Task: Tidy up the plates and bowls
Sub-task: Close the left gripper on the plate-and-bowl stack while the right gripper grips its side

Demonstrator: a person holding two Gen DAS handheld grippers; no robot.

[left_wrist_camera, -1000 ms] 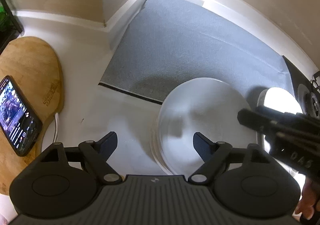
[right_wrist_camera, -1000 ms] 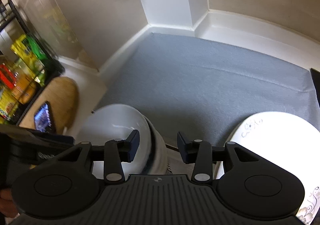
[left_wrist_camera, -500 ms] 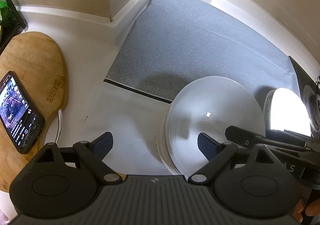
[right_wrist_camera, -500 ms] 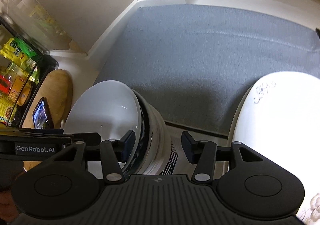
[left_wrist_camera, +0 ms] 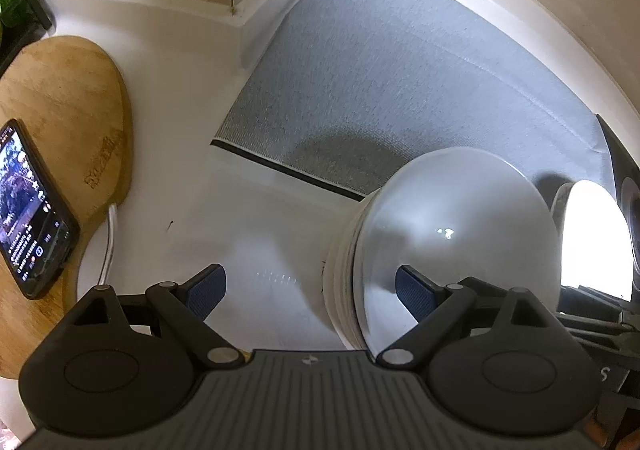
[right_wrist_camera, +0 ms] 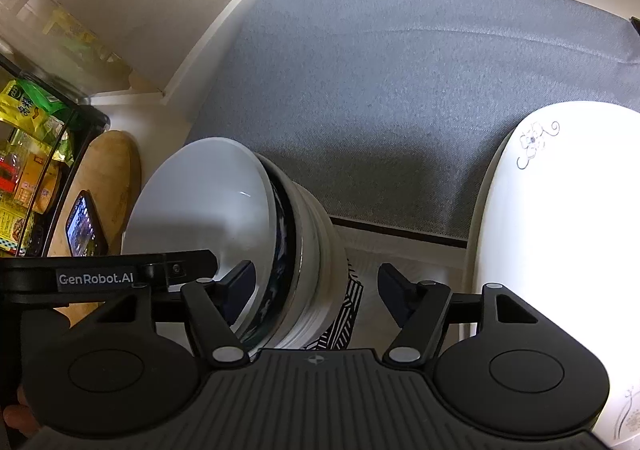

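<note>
A stack of nested white bowls (left_wrist_camera: 452, 234) stands at the near edge of the grey mat (left_wrist_camera: 400, 90); in the right wrist view the stack (right_wrist_camera: 224, 206) shows a dark-patterned bowl among the white ones. My left gripper (left_wrist_camera: 310, 288) is open, its right finger over the stack's left rim. My right gripper (right_wrist_camera: 316, 284) is open, its left finger inside the top bowl's rim and its right finger outside the stack. A white plate with a flower print (right_wrist_camera: 560, 234) lies at the right; it also shows in the left wrist view (left_wrist_camera: 592, 234).
A wooden cutting board (left_wrist_camera: 60, 110) with a phone (left_wrist_camera: 28, 206) on it lies at the left. A black rack with snack packets (right_wrist_camera: 32, 154) stands beyond it. White walls enclose the mat's far side. A black object (left_wrist_camera: 624, 178) sits at the right edge.
Both grippers have dropped lower and closer to the bowl stack. My right gripper has opened wider and now straddles the stack's right rim.
</note>
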